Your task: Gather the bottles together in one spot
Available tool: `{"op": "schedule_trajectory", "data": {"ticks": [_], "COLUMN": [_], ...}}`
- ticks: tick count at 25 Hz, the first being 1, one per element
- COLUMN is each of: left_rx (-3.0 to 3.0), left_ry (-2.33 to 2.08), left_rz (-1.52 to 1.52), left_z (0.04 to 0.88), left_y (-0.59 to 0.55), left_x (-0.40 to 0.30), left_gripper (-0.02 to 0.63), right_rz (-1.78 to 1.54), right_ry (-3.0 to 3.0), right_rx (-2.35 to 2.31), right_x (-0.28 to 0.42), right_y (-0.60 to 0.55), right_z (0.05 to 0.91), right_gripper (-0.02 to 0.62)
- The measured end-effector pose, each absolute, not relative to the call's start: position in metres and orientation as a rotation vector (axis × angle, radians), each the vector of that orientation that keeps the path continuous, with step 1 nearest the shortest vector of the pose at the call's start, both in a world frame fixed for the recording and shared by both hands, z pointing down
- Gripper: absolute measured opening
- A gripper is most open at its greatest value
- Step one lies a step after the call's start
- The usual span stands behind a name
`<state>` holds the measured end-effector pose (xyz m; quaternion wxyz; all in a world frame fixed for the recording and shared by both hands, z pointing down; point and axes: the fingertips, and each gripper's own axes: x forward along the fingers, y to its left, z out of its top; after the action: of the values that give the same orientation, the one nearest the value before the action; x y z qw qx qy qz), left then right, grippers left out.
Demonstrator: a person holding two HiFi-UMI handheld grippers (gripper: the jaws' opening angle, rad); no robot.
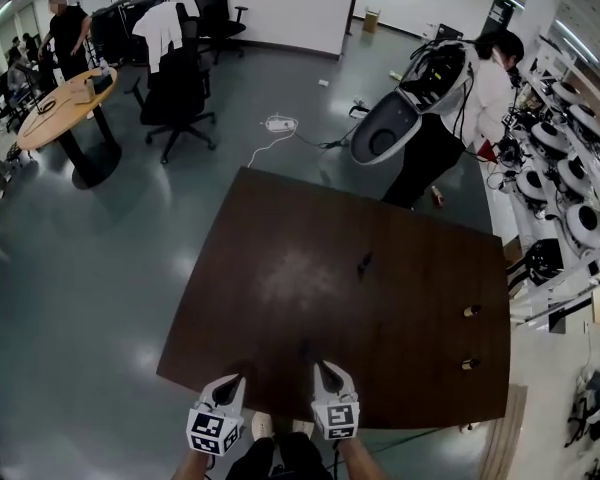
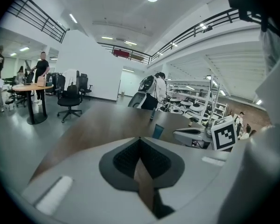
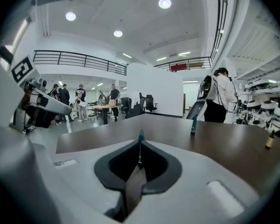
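We find the right gripper point(image 1: 323, 366) practically closed and empty; a teal bottle point(image 3: 140, 146) stands just ahead of its tips. Left gripper point(image 1: 242, 376): closed, empty. We judge fetching is next: open wide, reach the dark bottle point(image 3: 193, 125) far ahead, then the brown bottle point(image 3: 269, 140) rightward.

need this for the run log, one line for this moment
left gripper shut | right gripper shut | both at near table edge | dark bottle mid-table, two brown bottles by right edge, ungathered
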<state>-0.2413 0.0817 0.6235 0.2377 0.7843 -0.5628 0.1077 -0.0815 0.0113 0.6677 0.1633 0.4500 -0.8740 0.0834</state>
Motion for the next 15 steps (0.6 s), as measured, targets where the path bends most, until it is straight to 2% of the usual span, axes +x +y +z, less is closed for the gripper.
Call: {"op": "schedule_trajectory", "data": {"ticks": [15], "left_rx": [2.393], "left_ry": [-1.431], "left_rz": [0.223], "left_z": [0.553], "left_y": [0.077], "left_x": [-0.215], "left_gripper": [0.001], "right_rz": [0.207], "right_ry": [-2.503], "right_rx": [1.435], "right_x": [-0.069], "right_y": [0.042], "right_z": [0.571], "right_gripper": [0.002]}}
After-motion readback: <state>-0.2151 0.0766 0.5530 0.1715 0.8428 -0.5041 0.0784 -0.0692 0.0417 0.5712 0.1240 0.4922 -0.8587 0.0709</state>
